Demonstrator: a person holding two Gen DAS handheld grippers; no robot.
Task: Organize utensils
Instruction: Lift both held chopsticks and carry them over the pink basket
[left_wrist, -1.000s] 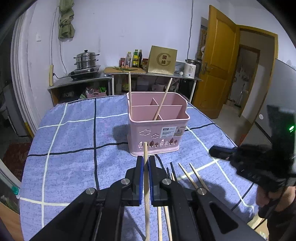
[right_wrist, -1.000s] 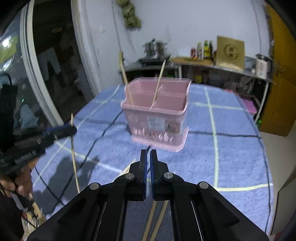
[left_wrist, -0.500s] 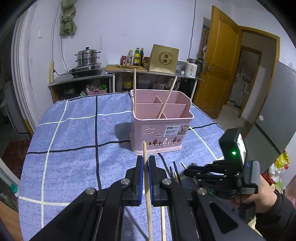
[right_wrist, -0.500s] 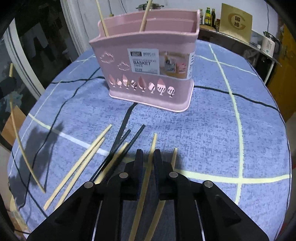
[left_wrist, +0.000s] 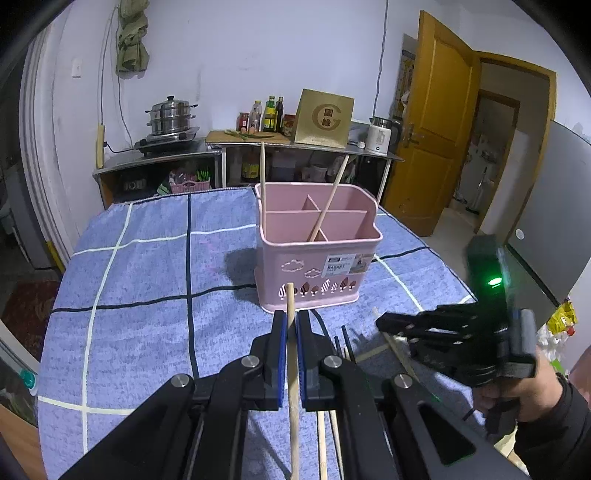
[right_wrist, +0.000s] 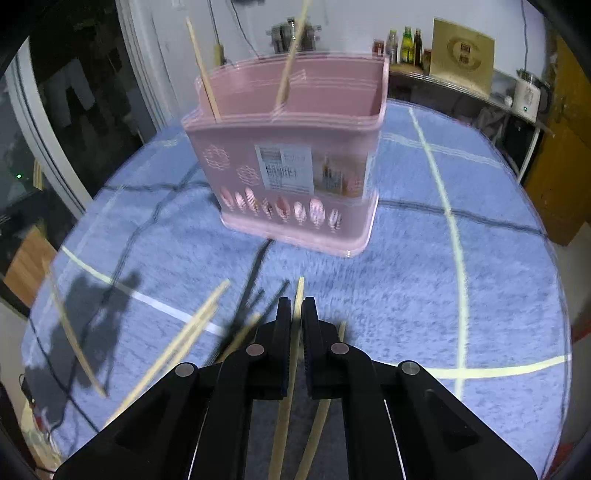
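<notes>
A pink utensil basket (left_wrist: 317, 258) stands on the blue checked tablecloth, with two wooden chopsticks leaning in its compartments; it also shows in the right wrist view (right_wrist: 291, 162). My left gripper (left_wrist: 290, 325) is shut on a wooden chopstick (left_wrist: 292, 373), held above the cloth in front of the basket. My right gripper (right_wrist: 294, 312) is shut on another wooden chopstick (right_wrist: 291, 354) low over the cloth; it shows in the left wrist view (left_wrist: 384, 325) at the right. Several loose wooden chopsticks (right_wrist: 184, 339) and black chopsticks (right_wrist: 255, 295) lie on the cloth.
The tablecloth (left_wrist: 147, 266) covers a round table whose edge drops off on the right. A counter (left_wrist: 236, 144) with a steamer pot, bottles and a gold box stands behind. A yellow door (left_wrist: 439, 122) is at the back right.
My right gripper has dropped to the cloth, moved closer to the basket and closed on a wooden chopstick. My left gripper still holds its chopstick, nearly unmoved.
</notes>
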